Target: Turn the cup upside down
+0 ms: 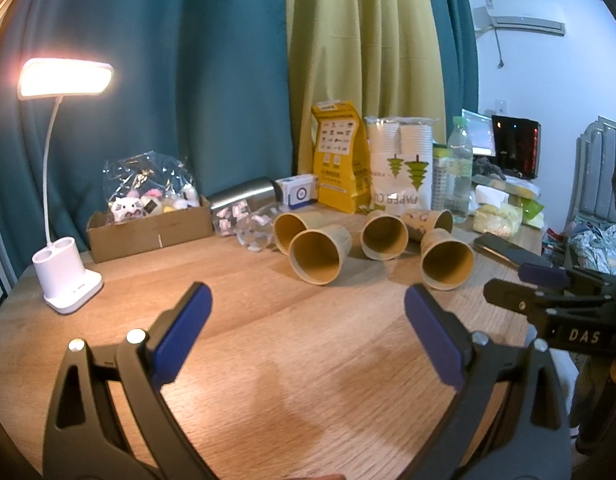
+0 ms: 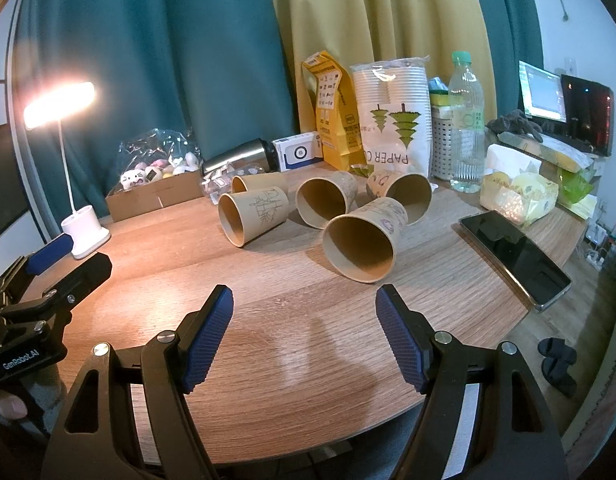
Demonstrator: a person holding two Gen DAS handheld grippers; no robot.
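Several brown paper cups lie on their sides on the wooden table [image 1: 268, 320], mouths toward me. In the left wrist view the nearest are one at centre [image 1: 319, 256] and one to the right [image 1: 447, 259]. In the right wrist view the nearest cup [image 2: 361, 246] lies just beyond my right gripper [image 2: 304, 300], which is open and empty. Another cup with a bamboo drawing [image 2: 252, 216] lies to the left. My left gripper [image 1: 308, 296] is open and empty above the table, short of the cups. Each gripper shows at the other view's edge.
A lit white desk lamp [image 1: 68, 276] stands at the left. A cardboard box of toys [image 1: 148, 224], a steel flask [image 2: 244, 156], a yellow bag [image 2: 331, 116], a pack of paper cups [image 2: 391, 120] and a water bottle [image 2: 465, 120] line the back. A phone [image 2: 511, 256] lies at the right.
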